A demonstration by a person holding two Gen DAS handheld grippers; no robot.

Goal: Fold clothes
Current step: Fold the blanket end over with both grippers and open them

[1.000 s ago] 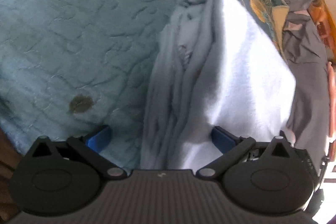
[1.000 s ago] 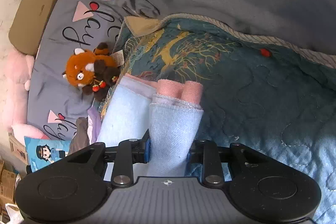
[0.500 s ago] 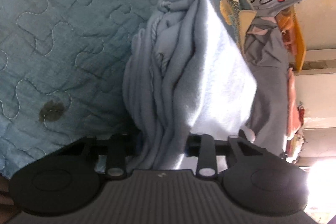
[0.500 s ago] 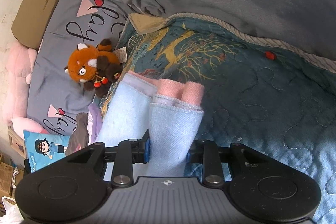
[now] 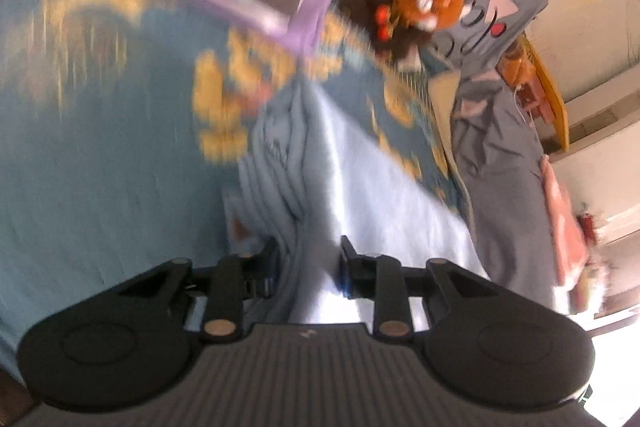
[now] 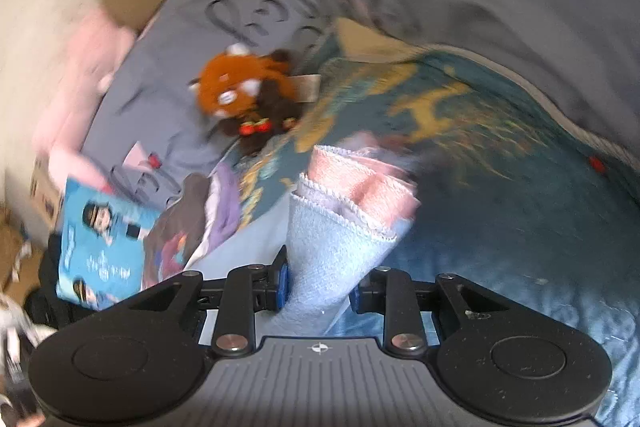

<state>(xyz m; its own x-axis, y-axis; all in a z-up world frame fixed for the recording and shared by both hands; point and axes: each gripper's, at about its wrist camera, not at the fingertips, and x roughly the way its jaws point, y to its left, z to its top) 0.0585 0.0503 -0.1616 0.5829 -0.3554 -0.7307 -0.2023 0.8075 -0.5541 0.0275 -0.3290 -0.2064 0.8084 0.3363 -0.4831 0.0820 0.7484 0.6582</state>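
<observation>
The light-blue garment (image 5: 340, 187) is stretched lengthwise between the two grippers, its long axis running away from each camera across the teal quilt (image 5: 100, 187). One bunched end is pinched in the left gripper (image 5: 308, 263), whose jaws are closing; the cuffed end, pink inside, is clamped narrowly in the right gripper (image 6: 318, 283). A plush toy (image 6: 244, 91) is seen on a grey pillow (image 6: 180, 67) by the wall.

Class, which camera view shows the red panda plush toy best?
The right wrist view: the plush toy lies nearer the middle of the picture, its face and body visible on the grey bedding. The left wrist view shows it smaller, blurred, near the top.
</observation>
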